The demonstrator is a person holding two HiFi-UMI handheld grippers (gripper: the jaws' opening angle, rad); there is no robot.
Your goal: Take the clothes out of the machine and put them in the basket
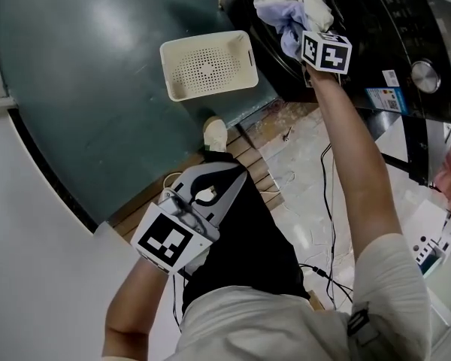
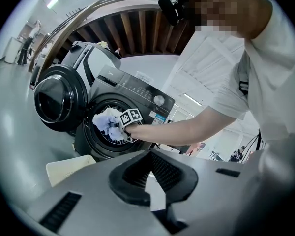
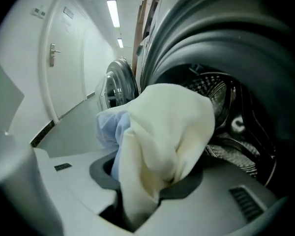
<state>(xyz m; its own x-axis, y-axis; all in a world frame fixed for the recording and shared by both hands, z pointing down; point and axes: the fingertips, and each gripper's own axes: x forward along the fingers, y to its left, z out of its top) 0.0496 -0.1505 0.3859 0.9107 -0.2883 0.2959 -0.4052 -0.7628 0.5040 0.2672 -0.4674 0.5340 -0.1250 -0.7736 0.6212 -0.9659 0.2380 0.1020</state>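
**Plainly, a bundle at the drum's mouth**

Up close, the right gripper shows little of itself. Its jaw tips are buried in the bundle of clothes they pinch: a cream piece wrapped over a pale blue one. The hand behind it is hidden by the marker cube. The bundle hangs just in front of the washing machine's round opening, clear of the drum. Something striped lies low inside the drum, too dim to name. The machine's top and right side are cut off in the head view, and its door stands swung wide to one side.

The right arm is stretched out nearly straight, forearm bare, and the gripper tilts downward toward the opening.

The left gripper is held low and close to the body, near the person's knee, pointing across at the machine. Its pads are slightly apart with nothing between them — only floor shows through the gap.

The cream plastic basket sits on the floor just beside the machine's front corner, well apart from the bundle — nothing lies in it.
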